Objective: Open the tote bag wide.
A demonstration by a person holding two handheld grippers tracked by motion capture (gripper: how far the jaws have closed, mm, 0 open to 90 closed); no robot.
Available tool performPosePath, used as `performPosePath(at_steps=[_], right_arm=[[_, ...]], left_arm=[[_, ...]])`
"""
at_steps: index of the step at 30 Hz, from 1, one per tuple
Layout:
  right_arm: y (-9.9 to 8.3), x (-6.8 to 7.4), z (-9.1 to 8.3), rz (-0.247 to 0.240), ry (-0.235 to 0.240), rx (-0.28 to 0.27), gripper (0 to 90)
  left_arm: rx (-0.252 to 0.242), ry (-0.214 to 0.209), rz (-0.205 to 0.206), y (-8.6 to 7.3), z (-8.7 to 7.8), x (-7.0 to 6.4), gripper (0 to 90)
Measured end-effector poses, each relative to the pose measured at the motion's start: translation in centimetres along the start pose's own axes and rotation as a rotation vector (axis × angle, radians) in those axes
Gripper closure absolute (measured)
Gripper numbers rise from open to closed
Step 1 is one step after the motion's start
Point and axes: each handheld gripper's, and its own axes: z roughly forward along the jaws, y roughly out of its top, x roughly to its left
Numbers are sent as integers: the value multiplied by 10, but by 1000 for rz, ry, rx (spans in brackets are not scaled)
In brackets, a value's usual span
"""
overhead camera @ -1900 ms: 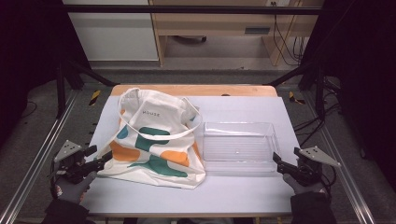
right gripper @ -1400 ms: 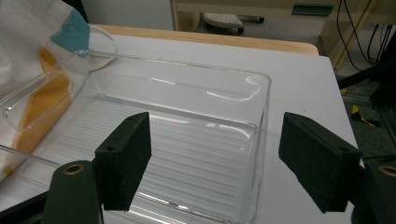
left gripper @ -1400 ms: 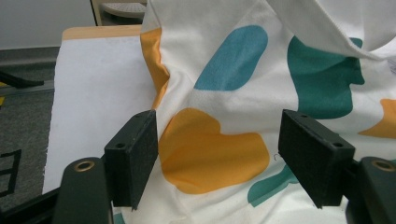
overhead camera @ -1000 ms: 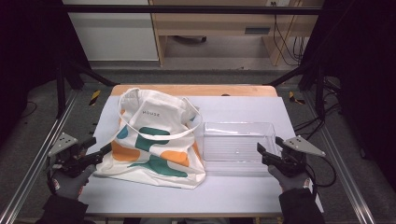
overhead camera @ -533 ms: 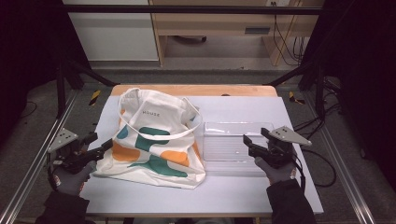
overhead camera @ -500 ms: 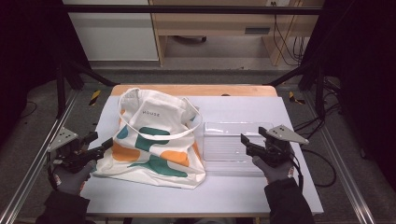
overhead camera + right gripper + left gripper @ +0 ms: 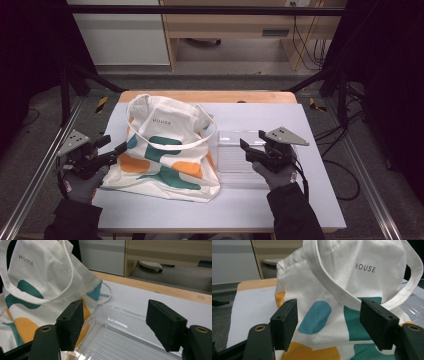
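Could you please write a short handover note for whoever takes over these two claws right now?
Left claw: open, empty, at the left edge of the tote bag, aimed at it.
Right claw: open, empty, over the clear tray, jaws pointing toward the bag.
The bag lies flat on the table, its right edge by the tray; whether they touch is unclear.
Done: nothing gripped yet.
Left: probably grasping the bag; the tray is empty.

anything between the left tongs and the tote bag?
Nothing visible. The left tongs sit open at the left edge of the tote bag, and the left gripper view looks between the jaws straight onto the printed fabric. The clear tray lies on the bag's far side, under the right tongs.
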Motion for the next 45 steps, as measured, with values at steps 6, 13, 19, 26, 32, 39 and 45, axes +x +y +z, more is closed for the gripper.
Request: performPosePath(at_steps=[6, 13, 19, 26, 32, 39, 45], right_arm=[[5, 9, 9, -3, 14, -1, 308], [11, 22, 19, -10, 32, -1, 314], [15, 29, 25, -12, 45, -7, 314], [21, 37, 31, -12, 59, -11, 312], [25, 45, 38, -13, 72, -14, 306], [30, 52, 44, -18, 79, -20, 306], [36, 56, 53, -9, 90, -22, 306]], left_arm=[[-6, -4, 6, 7, 3, -5, 310], [-15, -14, 23, 20, 9, -15, 319], [-14, -18, 32, 26, 15, -20, 321], [-11, -22, 41, 32, 23, -27, 325], [-4, -23, 56, 37, 30, -33, 331], [-7, -28, 63, 43, 37, -39, 344], [11, -21, 69, 47, 50, -43, 361]])
